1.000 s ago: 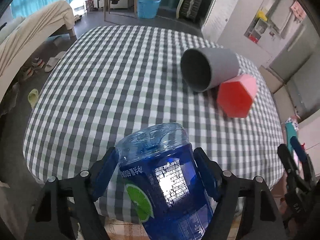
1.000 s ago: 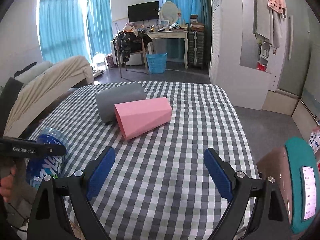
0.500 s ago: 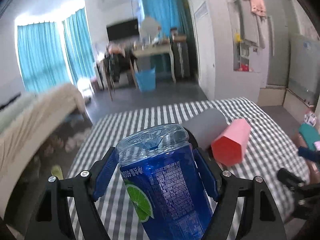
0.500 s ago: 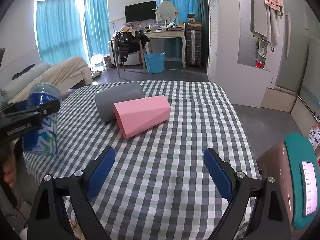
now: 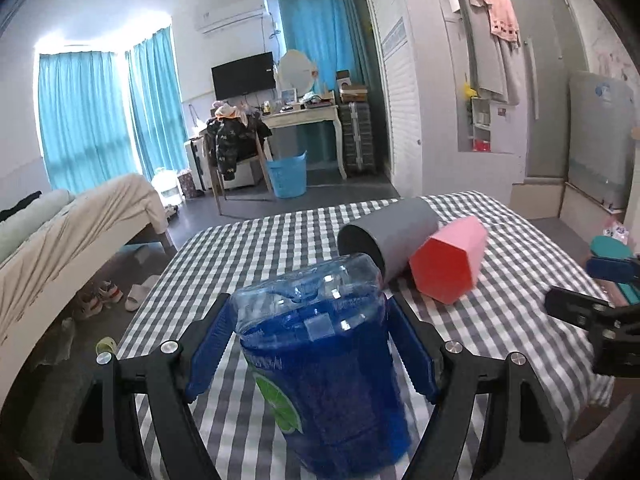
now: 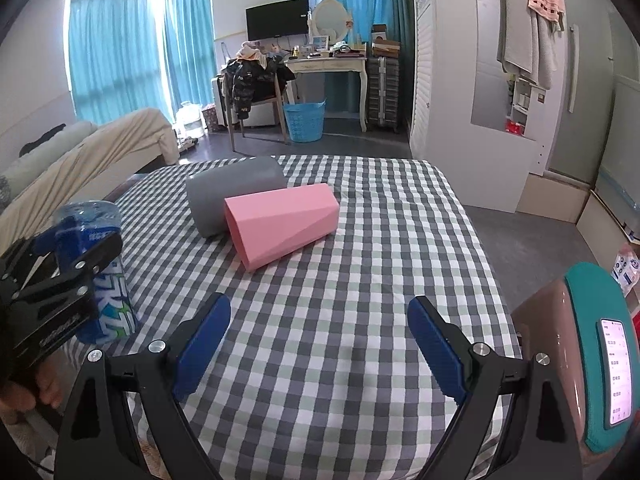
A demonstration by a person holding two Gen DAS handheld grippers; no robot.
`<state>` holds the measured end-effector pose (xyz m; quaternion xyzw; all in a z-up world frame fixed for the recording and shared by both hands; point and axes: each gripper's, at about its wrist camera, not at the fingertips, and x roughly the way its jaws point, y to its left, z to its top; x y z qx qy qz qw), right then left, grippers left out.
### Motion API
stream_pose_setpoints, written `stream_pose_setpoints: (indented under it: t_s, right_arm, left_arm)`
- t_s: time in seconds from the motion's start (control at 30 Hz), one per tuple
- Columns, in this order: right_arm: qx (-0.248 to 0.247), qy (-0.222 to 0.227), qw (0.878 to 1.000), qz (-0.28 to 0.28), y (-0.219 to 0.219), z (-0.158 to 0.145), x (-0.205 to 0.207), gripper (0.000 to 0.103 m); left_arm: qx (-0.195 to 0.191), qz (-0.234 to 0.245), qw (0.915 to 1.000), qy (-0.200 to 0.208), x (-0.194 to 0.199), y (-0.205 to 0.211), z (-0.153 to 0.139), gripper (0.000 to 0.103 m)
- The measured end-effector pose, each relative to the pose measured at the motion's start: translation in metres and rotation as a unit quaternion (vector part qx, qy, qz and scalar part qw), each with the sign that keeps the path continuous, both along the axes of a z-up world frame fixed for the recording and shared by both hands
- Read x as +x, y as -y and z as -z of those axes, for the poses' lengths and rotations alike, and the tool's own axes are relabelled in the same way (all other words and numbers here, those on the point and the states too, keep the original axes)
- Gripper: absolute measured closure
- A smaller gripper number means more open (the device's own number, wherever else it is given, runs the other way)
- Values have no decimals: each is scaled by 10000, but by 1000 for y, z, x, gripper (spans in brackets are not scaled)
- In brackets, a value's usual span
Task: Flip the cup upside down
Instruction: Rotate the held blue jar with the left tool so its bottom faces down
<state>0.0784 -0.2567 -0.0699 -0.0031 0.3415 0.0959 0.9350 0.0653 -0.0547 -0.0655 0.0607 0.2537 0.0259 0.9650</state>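
My left gripper point(image 5: 308, 340) is shut on a blue plastic bottle-cup point(image 5: 324, 368) with a lime label, its clear base up and away from me. In the right wrist view the bottle-cup point(image 6: 98, 280) stands at the table's left edge, held by the left gripper point(image 6: 68, 264). A grey cup point(image 6: 234, 194) point(image 5: 390, 236) and a pink faceted cup point(image 6: 282, 224) point(image 5: 446, 264) lie on their sides mid-table, touching. My right gripper point(image 6: 320, 340) is open and empty above the near part of the table.
The table has a grey-and-white checked cloth point(image 6: 360, 280). A teal device with a screen point(image 6: 604, 360) sits at the right edge. A bed point(image 6: 80, 152) lies to the left; a desk, chair and blue basket point(image 6: 304, 120) stand far behind.
The left gripper swung the bottle-cup up from the near left table edge, levelled out, then brought it down onto the table's left side. The right gripper has stayed put.
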Motion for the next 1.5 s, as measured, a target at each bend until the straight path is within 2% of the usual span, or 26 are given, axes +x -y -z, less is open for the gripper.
stream_pose_setpoints:
  t_s: [0.13,0.27,0.33,0.37,0.4,0.43,0.67,0.9,1.17,1.5]
  right_arm:
    - [-24,24,10000,-42,-4,-3,-4,13]
    - [-37,27,10000,-59,-7,-4,-7,13]
    - [-51,20,10000,-72,-9,-4,-9,13]
    - [-62,19,9999,-82,-10,-5,-10,13]
    - [-63,23,9999,-89,-10,-5,-11,13]
    - [-63,27,9999,-93,-10,-6,-12,13]
    - [-85,16,10000,-48,-9,-6,-12,13]
    - [-131,-90,9998,-90,-15,2,-3,13]
    - [-164,-199,9997,-19,-11,11,10,13]
    - [-281,-287,9992,-64,-20,17,23,13]
  left_arm:
    - [-387,257,9976,-519,-12,-1,6,25]
    - [-477,444,9943,-842,-14,0,20,25]
    - [-647,455,9917,-1017,-9,-2,26,25]
    - [-731,454,9903,-1092,-8,-4,29,28]
    - [-845,536,9876,-1209,-6,-6,33,39]
    - [-852,570,9870,-1242,-6,-6,34,39]
    - [-836,563,9900,-984,-1,-6,22,39]
    - [-789,558,9926,-732,46,-11,5,39]
    - [-784,489,9883,-1216,85,-13,34,39]
    - [-831,635,9883,-1113,89,-13,38,37]
